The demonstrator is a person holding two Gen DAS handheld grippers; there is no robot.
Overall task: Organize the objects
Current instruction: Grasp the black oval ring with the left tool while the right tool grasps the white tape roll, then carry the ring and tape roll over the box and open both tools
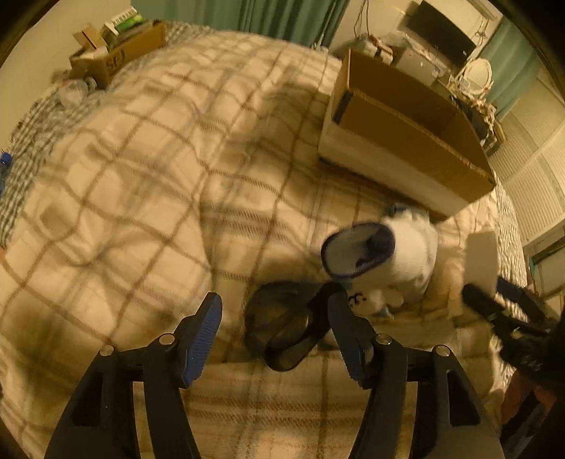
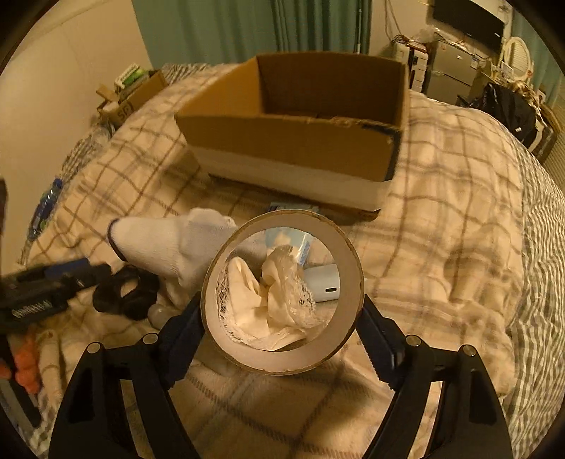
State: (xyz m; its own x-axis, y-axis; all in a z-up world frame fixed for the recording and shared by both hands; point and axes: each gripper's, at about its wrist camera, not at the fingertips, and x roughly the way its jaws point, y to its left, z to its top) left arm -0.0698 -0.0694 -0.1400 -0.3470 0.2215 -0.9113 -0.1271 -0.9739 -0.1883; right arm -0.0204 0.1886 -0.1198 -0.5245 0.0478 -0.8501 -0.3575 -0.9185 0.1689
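My right gripper [image 2: 282, 328] is shut on a cardboard tape ring [image 2: 349, 272] and holds it above the bed, in front of an open cardboard box [image 2: 293, 137]. Through the ring I see white lacy cloth [image 2: 279, 307] and a white device [image 2: 323, 282]. A white sock with a dark cuff [image 2: 159, 243] lies left of the ring. My left gripper [image 1: 275, 325] is open and empty, low over a black object [image 1: 282, 325] on the blanket. The sock [image 1: 395, 250] and the box [image 1: 406, 141] lie beyond it. The right gripper shows at the right edge [image 1: 501, 310].
A plaid blanket [image 1: 141, 176] covers the bed. A smaller cardboard box with items [image 1: 116, 49] sits at the far left corner. Plastic bottles [image 2: 46, 204] lie at the bed's left edge. A desk with a monitor [image 2: 469, 17] and clutter stands beyond the bed.
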